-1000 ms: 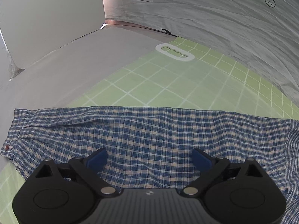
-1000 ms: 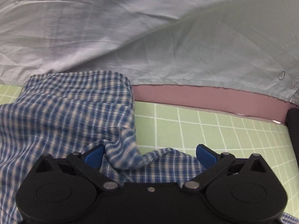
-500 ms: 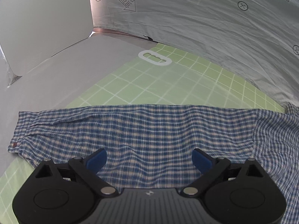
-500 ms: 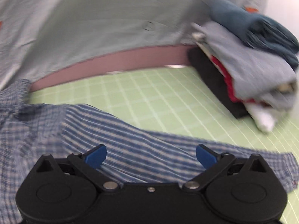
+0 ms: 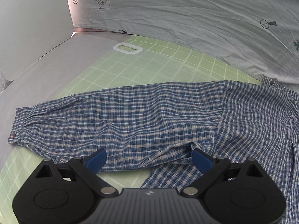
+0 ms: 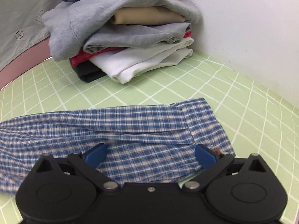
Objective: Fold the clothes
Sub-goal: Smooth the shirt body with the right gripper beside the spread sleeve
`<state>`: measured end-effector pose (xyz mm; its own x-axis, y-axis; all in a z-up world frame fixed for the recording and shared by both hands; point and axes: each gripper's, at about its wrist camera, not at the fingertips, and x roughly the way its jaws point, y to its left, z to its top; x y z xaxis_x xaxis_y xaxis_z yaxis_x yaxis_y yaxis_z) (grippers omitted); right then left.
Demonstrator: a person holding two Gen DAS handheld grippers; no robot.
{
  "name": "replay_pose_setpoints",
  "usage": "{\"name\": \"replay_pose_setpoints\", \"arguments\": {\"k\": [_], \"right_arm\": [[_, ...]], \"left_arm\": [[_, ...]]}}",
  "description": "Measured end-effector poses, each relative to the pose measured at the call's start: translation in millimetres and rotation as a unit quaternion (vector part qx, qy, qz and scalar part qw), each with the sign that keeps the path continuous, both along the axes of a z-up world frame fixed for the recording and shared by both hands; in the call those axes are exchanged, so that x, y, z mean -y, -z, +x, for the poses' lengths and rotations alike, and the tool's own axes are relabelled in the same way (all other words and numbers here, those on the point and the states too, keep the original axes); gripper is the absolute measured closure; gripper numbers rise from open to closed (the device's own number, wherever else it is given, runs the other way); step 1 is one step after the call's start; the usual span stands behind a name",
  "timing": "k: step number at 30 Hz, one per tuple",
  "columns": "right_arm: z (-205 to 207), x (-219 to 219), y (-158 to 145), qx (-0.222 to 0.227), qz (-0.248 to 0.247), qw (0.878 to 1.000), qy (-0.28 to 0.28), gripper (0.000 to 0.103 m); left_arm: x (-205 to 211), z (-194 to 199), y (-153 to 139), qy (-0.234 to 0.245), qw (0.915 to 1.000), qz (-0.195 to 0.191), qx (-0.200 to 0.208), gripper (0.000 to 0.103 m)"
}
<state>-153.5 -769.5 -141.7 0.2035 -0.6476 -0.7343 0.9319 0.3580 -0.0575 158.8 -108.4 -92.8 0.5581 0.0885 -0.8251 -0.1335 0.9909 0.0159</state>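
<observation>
Left gripper (image 5: 148,158): jaws wide apart, nothing between them, hovering over the lower edge of a sleeve of the plaid shirt (image 5: 130,119).

Right gripper (image 6: 150,155): jaws likewise apart and empty, over the other sleeve near its cuff (image 6: 203,123).

Shirt lies spread on the green gridded counter (image 5: 149,69). In the left view one sleeve runs flat out to the left and the body bunches to the right; in the right view the other sleeve ends in a buttoned cuff.

Handling (judgement): thin woven cotton, light, limp, drapes and wrinkles; will sag from any pinch, not fragile. Best holds are doubled parts: cuff, seam, hem edge.

Beyond the cuff, well apart, a stack of folded clothes (image 6: 130,43) sits at the wall.
</observation>
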Motion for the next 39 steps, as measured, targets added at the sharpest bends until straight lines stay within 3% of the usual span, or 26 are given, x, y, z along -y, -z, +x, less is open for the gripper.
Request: {"name": "replay_pose_setpoints", "arguments": {"k": [3, 7, 14, 21, 28, 30, 34, 39], "right_arm": [[-17, 21, 0, -0.04, -0.025, 0.998, 0.047, 0.0], [-38, 43, -6, -0.052, -0.01, 0.993, 0.101, 0.001], [48, -55, -29, -0.034, -0.042, 0.998, -0.039, 0.001], [133, -183, -37, 0.03, -0.025, 0.978, -0.205, 0.001], [89, -239, -28, 0.002, -0.004, 0.968, -0.249, 0.009], [77, -255, -25, -0.006, 0.002, 0.965, -0.262, 0.019], [41, -272, -21, -0.011, 0.027, 0.963, -0.267, 0.028], [5, -285, -16, -0.013, 0.058, 0.956, -0.286, 0.052]], "left_arm": [[6, -1, -1, 0.01, 1.0, 0.001, 0.001, 0.006], [8, -1, -1, 0.012, 0.9999, 0.0, 0.001, 0.006], [7, -3, 1, 0.01, 0.9999, -0.01, -0.005, 0.006], [-7, -24, -15, 0.011, 0.9997, -0.013, 0.018, 0.006], [-52, -80, -15, -0.024, 0.9993, -0.03, 0.004, 0.006], [-61, -99, -10, -0.027, 0.9991, -0.032, -0.006, 0.006], [-73, -131, 1, -0.035, 0.9985, -0.032, -0.027, 0.007], [-76, -158, 9, -0.028, 0.9985, -0.027, -0.039, 0.007]]}}
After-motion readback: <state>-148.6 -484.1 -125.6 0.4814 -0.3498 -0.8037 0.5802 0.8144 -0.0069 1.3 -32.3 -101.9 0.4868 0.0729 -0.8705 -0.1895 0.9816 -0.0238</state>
